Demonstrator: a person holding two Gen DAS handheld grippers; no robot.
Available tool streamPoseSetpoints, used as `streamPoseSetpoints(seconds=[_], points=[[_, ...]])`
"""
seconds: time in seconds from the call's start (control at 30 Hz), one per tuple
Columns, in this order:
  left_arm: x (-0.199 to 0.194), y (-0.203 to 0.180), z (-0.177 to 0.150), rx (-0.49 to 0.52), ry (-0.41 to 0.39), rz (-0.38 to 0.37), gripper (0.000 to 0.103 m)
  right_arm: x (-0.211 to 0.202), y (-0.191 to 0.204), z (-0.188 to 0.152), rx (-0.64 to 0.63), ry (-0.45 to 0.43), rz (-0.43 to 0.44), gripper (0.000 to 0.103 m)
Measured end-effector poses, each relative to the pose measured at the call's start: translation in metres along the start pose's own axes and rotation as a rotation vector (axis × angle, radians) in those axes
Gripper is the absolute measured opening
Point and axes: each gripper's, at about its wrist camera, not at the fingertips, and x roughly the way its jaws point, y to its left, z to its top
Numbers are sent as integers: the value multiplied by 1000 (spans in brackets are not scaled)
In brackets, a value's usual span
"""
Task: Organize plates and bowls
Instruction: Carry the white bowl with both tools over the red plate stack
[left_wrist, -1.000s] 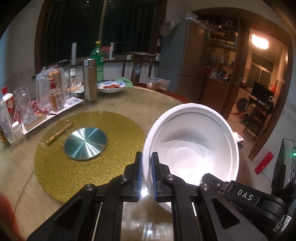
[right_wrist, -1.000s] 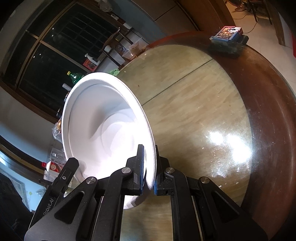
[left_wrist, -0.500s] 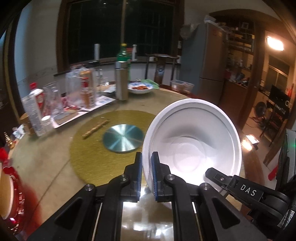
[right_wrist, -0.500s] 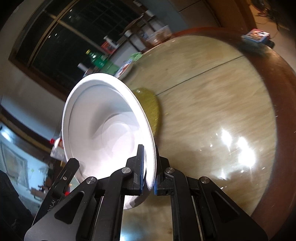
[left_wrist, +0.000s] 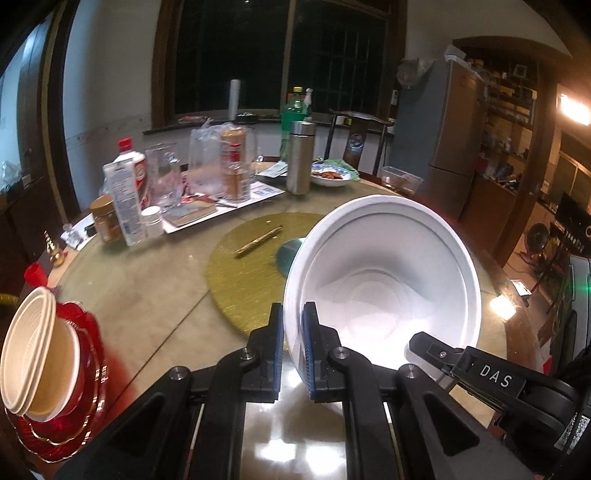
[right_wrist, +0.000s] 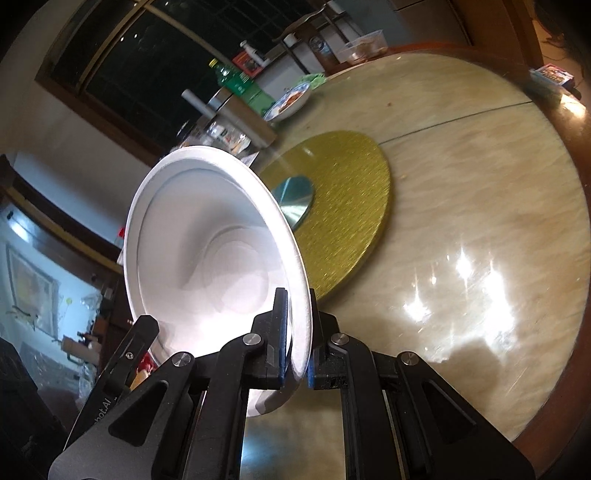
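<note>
Both of my grippers have swung across toward the left side of the round surface (left_wrist: 155, 295) since the earlier frame, carrying the white bowl (left_wrist: 384, 288) with them; a stack I could not see before has now come into the left wrist view. That stack is a pair of cream bowls (left_wrist: 37, 354) nested on red plates (left_wrist: 70, 417) at the near left edge. I judge this to be where the white bowl belongs, so I read this as the carrying stretch, with the setting-down not yet done.

My left gripper (left_wrist: 292, 350) has its fingers clamped on the bowl's near rim, and my right gripper (right_wrist: 296, 332) pinches the opposite rim the same way. The bowl is tilted up between them, clear of the surface, over the near edge of the gold turntable mat (left_wrist: 251, 273).

Further back stand a steel flask (left_wrist: 301, 157), a green bottle (left_wrist: 291, 110), a glass jug (left_wrist: 164, 177) and a dish of food (left_wrist: 330, 175), all well apart from my path. A gold stick (left_wrist: 258, 242) lies on the mat. Nothing lies between the bowl and the stack, though I will need to level the bowl before lowering it.
</note>
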Motion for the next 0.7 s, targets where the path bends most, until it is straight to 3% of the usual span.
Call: streamPoseSetpoints(seconds=[0.27, 0.7], points=[[-19, 47, -5, -59, 6, 19, 8, 13, 37, -21, -65, 48, 10, 7], [-58, 114, -7, -161, -54, 101, 8, 33, 108, -48, -193, 123, 88, 7]])
